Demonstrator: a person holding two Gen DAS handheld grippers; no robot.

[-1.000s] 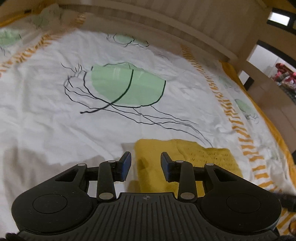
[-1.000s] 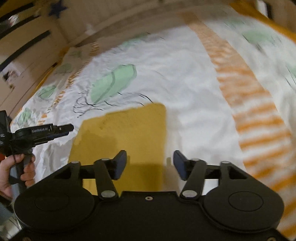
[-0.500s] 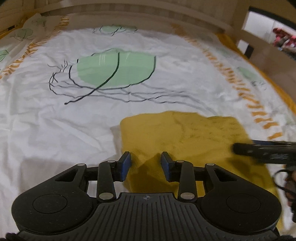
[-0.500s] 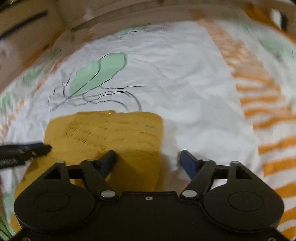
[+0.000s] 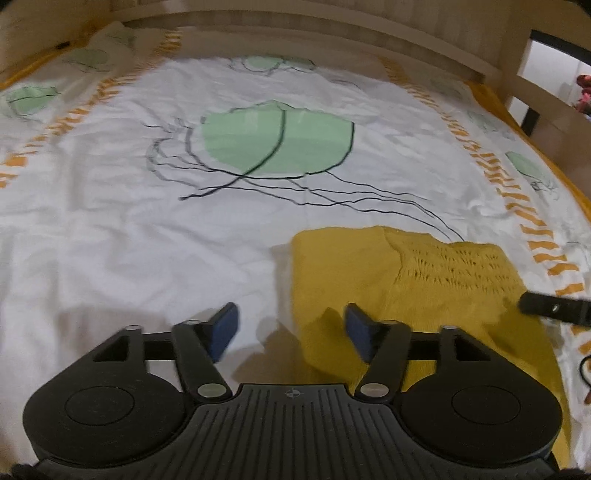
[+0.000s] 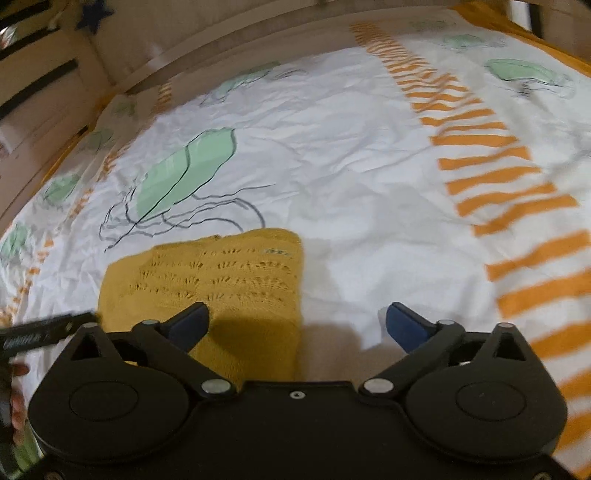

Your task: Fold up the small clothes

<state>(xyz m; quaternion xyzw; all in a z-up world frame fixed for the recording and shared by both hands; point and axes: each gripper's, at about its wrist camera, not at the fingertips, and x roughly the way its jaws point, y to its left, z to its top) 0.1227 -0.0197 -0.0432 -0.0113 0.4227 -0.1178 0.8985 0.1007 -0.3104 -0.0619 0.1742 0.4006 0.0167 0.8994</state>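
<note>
A small mustard-yellow knitted garment [image 5: 406, 295] lies flat on the white bed sheet [image 5: 147, 240]. In the left wrist view my left gripper [image 5: 290, 328] hovers over the garment's left edge, jaws opening, with that edge lying below the gap and neither pad pressing on it. From the right wrist camera the same garment [image 6: 229, 280] fills the lower left. My right gripper [image 6: 297, 325] straddles its right edge, jaws opening very wide, pads clear of the cloth. The tip of the other gripper [image 5: 554, 308] pokes in at the right of the left wrist view.
The sheet carries green jellyfish prints [image 5: 277, 140] and orange striped bands [image 6: 509, 184]. A wooden bed frame [image 5: 295, 33] runs around the far side. A person's hand [image 6: 14, 398] with the other gripper's finger [image 6: 48, 330] shows at the left edge of the right wrist view.
Both grippers' jaws have spread wider. Both have dropped closer to the garment, which now lies larger in each view, with the left gripper shifted onto its left edge.
</note>
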